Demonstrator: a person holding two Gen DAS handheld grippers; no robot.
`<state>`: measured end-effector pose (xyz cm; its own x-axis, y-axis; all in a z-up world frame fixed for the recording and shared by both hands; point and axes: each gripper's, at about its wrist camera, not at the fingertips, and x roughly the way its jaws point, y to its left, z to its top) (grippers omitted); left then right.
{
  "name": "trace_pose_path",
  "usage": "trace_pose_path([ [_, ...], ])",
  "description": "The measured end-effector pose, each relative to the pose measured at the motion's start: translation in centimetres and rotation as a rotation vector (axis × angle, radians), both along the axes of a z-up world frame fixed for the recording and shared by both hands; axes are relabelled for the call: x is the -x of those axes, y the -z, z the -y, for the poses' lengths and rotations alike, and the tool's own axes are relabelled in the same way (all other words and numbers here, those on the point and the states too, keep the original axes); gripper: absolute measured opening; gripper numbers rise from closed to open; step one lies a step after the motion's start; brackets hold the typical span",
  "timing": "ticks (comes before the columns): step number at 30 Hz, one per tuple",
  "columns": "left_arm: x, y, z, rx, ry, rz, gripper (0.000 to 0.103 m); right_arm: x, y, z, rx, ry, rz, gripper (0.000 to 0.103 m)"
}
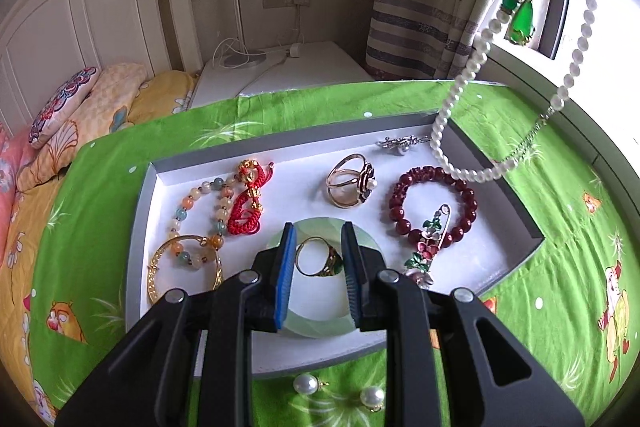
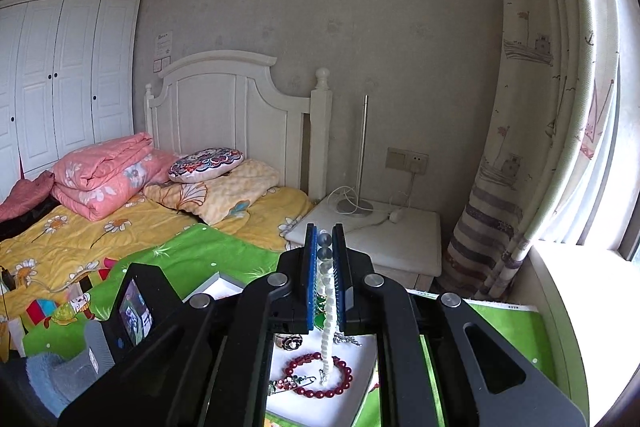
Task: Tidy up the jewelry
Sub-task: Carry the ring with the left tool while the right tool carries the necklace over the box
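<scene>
A white tray on a green cloth holds several pieces: a pale jade bangle, a gold ring with a green stone, a dark red bead bracelet, a red cord bracelet, a pastel bead bracelet, a gold bangle, a large gold ring and brooches. My left gripper is open just above the jade bangle and small ring. My right gripper is shut on a pearl necklace, held high. The necklace with its green pendant dangles over the tray's right side.
Two pearl earrings lie on the green cloth in front of the tray. A bed with pillows is to the left, a white nightstand with a lamp behind, and a curtain and window to the right.
</scene>
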<state>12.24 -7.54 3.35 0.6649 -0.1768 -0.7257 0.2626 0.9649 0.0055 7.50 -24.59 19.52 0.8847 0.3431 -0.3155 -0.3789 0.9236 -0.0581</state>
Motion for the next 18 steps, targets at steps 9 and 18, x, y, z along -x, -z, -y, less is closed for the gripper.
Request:
trace_pose_path([
  [9,-0.9,1.7,-0.4,0.028,-0.011,-0.021,0.023,-5.3,1.3,-4.3,-0.042,-0.046,-0.103,0.009],
  [18,-0.1,1.9,-0.7,0.061,0.016,-0.002,0.048,-7.6,6.2,-5.3,-0.035,-0.032,-0.222,0.01],
])
